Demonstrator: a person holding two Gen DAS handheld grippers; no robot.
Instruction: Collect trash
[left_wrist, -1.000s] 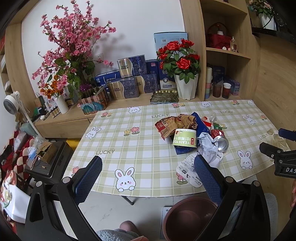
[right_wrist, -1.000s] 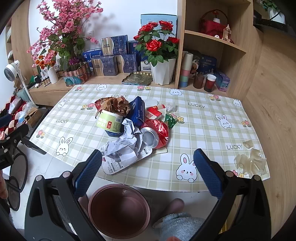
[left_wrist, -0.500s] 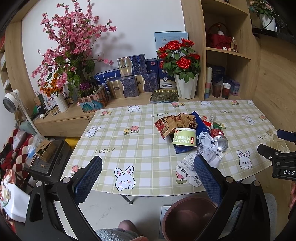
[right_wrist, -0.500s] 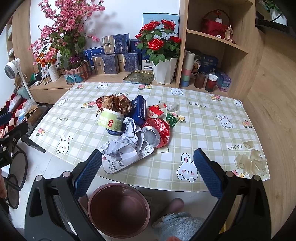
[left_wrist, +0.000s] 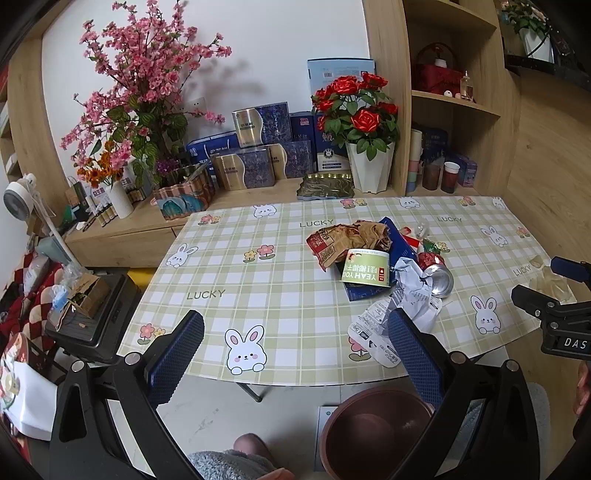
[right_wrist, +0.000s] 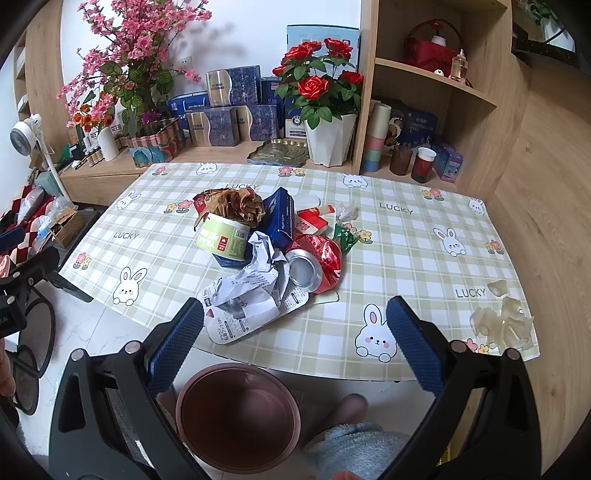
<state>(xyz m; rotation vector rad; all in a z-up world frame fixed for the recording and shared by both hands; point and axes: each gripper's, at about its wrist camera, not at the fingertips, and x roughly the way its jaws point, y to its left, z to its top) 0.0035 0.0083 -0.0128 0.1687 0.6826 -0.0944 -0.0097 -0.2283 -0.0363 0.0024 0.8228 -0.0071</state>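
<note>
A heap of trash lies mid-table: a green paper cup (right_wrist: 223, 238), a crushed red can (right_wrist: 314, 260), crumpled white paper (right_wrist: 255, 288), a brown wrapper (right_wrist: 236, 203) and a blue carton (right_wrist: 280, 218). The same cup (left_wrist: 365, 267) and can (left_wrist: 437, 275) show in the left wrist view. A dark red bin (right_wrist: 238, 413) stands on the floor below the table's near edge. My right gripper (right_wrist: 293, 345) hangs open above the bin, short of the paper. My left gripper (left_wrist: 295, 356) is open over the near edge, empty.
The checked tablecloth (right_wrist: 406, 236) covers the table. Clear plastic scraps (right_wrist: 502, 325) lie at its right corner. A rose pot (right_wrist: 328, 140), boxes and shelves line the back. A black stool with a box (left_wrist: 92, 317) stands left. A person's slippered foot (right_wrist: 351, 439) is beside the bin.
Both grippers have drifted slightly toward the table; the trash heap looks a little nearer. Nothing was grasped or moved.
</note>
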